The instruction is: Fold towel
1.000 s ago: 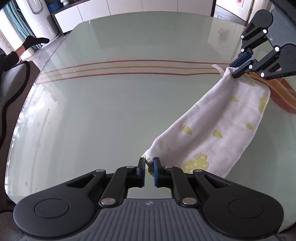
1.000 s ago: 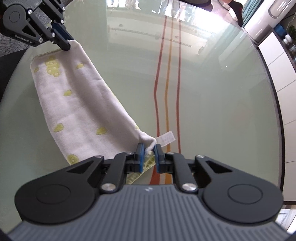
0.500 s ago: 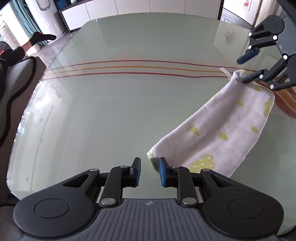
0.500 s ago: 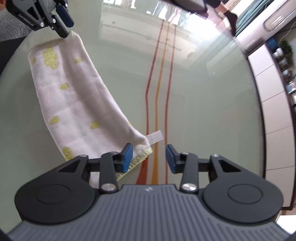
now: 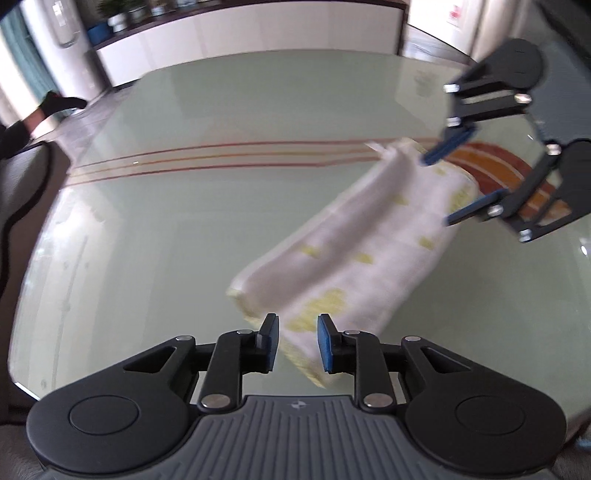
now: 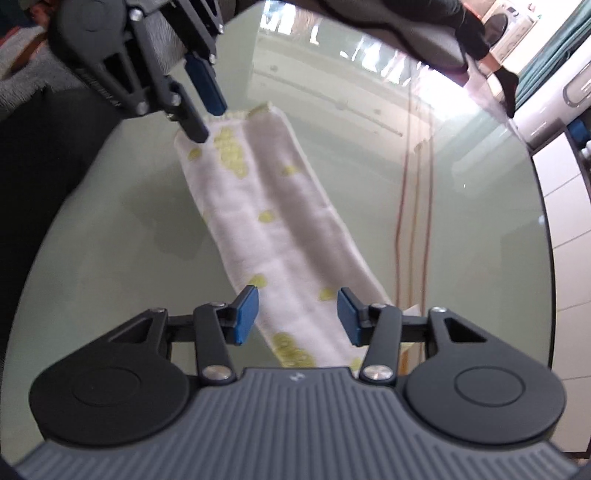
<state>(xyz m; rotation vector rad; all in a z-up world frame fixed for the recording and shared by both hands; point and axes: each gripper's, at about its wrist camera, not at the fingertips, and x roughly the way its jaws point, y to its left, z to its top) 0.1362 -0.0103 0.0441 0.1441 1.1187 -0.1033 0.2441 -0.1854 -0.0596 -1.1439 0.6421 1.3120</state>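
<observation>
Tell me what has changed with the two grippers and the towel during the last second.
Both the left gripper and the right gripper opened and let go of the towel's end corners, then shifted over its ends. The towel, once released, stayed a long folded strip on the glass table.

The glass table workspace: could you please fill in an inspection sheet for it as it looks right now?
Surface: glass table, pale green, glossy, with red and orange stripes running across it.
Job's things: towel, white with yellow spots, lying folded into a long narrow band on the glass.
Clutter: nothing seen on the table besides the towel.
Grippers: left gripper open over one end of the towel; right gripper open over the other end; neither is clamping the cloth.
Cables: nothing seen.
Surroundings: white cabinets with potted plants on top; a person's socked foot beyond the table edge.
</observation>
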